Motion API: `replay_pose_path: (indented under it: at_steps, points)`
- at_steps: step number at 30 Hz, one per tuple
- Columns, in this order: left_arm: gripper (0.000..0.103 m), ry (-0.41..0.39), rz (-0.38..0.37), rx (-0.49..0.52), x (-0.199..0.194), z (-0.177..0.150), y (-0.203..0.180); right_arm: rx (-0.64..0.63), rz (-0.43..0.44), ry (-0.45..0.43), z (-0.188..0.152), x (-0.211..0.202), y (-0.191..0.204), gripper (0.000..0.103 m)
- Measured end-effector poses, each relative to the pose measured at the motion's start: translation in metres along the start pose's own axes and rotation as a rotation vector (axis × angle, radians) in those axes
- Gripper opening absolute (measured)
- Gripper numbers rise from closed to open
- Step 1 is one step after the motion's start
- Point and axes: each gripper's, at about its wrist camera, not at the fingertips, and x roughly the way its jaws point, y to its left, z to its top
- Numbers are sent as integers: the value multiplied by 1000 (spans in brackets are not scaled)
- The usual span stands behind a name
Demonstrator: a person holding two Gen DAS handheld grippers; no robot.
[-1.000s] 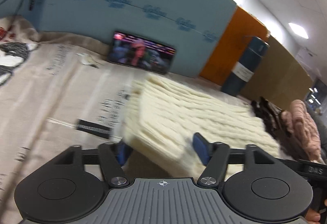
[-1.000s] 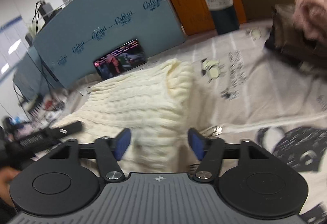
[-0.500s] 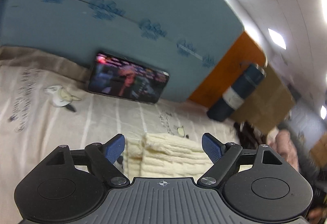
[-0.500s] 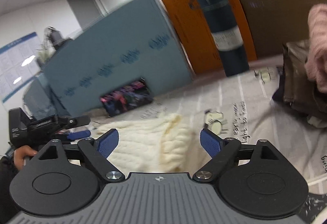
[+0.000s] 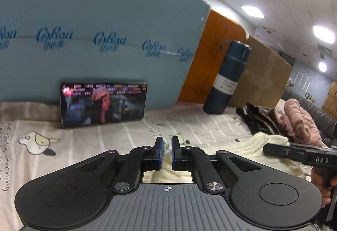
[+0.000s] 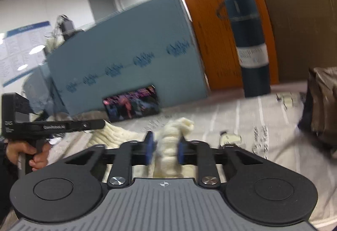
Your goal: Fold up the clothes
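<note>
A cream cable-knit sweater (image 5: 250, 147) lies folded on a printed beige sheet (image 5: 88, 140). My left gripper (image 5: 166, 152) is shut on a thin edge of the sweater; fuzz shows between the blue pads (image 5: 160, 153). My right gripper (image 6: 164, 149) is shut on a thick bunched edge of the same sweater (image 6: 168, 142). The right gripper also shows in the left wrist view (image 5: 299, 153), and the left one in the right wrist view (image 6: 52, 126), each held by a hand.
A phone (image 5: 103, 104) playing video leans on a blue foam board (image 5: 94, 26). A dark blue flask (image 5: 228, 77) stands at the back by an orange panel and cardboard. A pile of dark and pink clothes (image 5: 290, 119) lies at the right.
Both grippers were open around the sweater's edges. They have lowered and closed on the sweater, and both cameras now look more level across the bed.
</note>
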Motion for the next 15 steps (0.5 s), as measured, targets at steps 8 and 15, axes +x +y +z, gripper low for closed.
replay_pose_path:
  at_steps: [8,15]
  points:
    - [4,-156,-52,-6,-69,-7,-12,-134,201,-135,0,-62,40,13]
    - [2,-262,-99,-35,-154,-40,-30,-245,349,-104,-31,-125,76,11]
